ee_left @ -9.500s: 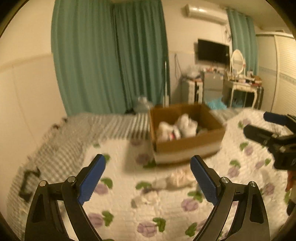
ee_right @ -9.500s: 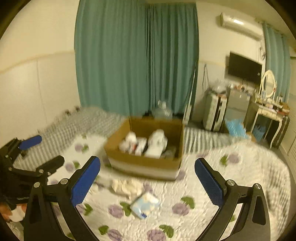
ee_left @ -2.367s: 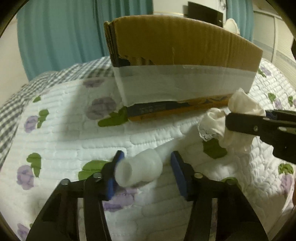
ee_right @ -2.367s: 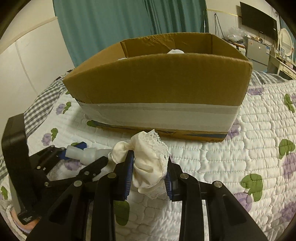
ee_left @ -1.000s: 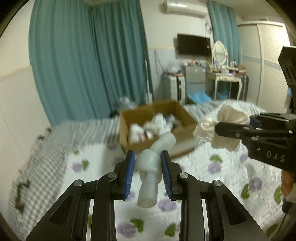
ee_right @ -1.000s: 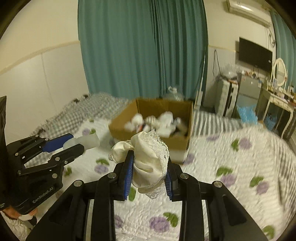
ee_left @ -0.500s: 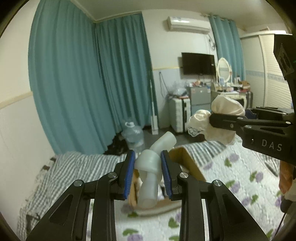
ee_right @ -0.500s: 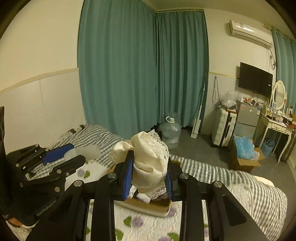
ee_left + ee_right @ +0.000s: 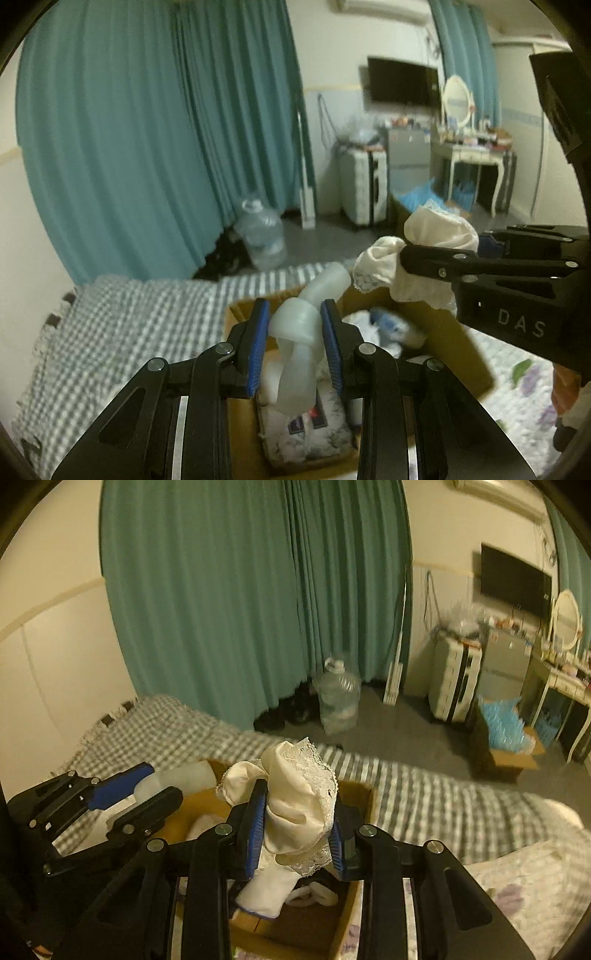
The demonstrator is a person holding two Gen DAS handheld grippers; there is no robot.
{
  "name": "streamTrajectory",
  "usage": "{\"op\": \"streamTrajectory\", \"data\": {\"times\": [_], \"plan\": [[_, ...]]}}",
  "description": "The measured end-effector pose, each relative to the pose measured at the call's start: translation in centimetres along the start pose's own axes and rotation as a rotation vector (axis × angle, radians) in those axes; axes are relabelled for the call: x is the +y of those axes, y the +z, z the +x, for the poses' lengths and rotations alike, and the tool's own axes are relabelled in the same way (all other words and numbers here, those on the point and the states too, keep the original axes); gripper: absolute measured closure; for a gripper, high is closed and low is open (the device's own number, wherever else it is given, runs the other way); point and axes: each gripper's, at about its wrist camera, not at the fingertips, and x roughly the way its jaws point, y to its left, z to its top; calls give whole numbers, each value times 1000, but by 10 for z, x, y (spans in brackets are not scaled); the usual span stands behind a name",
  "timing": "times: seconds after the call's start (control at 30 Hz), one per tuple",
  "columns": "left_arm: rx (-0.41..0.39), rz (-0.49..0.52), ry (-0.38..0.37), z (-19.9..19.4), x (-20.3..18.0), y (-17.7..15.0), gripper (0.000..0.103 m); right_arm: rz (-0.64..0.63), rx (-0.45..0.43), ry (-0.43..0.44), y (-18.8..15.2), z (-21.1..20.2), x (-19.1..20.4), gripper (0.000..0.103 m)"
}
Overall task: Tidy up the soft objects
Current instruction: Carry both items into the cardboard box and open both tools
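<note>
The left gripper (image 9: 294, 345) has its fingers closed on a knotted white sock (image 9: 298, 354), held above the open cardboard box (image 9: 448, 345) that sits on the bed (image 9: 122, 325). The left wrist view looks down into the box's near end, where a white marbled pack (image 9: 306, 428) with a dark label lies under the sock; the right wrist view does not show that pack. The right gripper (image 9: 295, 829) clamps a cream lace-trimmed cloth (image 9: 295, 794) between its blue fingers (image 9: 255, 827), also above the box, and its view alone shows white fabric (image 9: 269, 890) lying below it inside the box. Each view catches the other gripper from the side. Behind stand teal curtains (image 9: 236, 590), a clear water jug (image 9: 338, 698) on the floor, and a white suitcase (image 9: 364, 188).
</note>
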Motion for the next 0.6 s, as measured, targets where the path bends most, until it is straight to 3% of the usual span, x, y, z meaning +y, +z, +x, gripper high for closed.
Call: {"op": "streamTrajectory", "data": {"times": [0.27,0.3,0.33,0.37,0.4,0.43,0.47,0.6], "plan": [[56,-26,-8,43,-3,-23,71,22,29,-5,-22,54,-23,74],[65,-30,-5,46,-4,-22,69,28,33,-1,-23,56,-24,71],[81,-38,-8,48,-4,-23,67,34,38,7,-23,59,-27,59],[91,-45,-12,48,-2,-24,54,40,34,10,-24,60,-28,52],[92,-49,-11,48,-2,-21,34,44,32,-1,-25,59,-30,39],[77,-53,-7,43,-2,-20,25,51,27,-14,-25,58,-32,35],[57,-54,13,37,-3,-20,20,63,24,-16,-24,56,-33,35],[25,-71,45,18,1,-11,20,94,15,-35,-16,38,-38,33]]}}
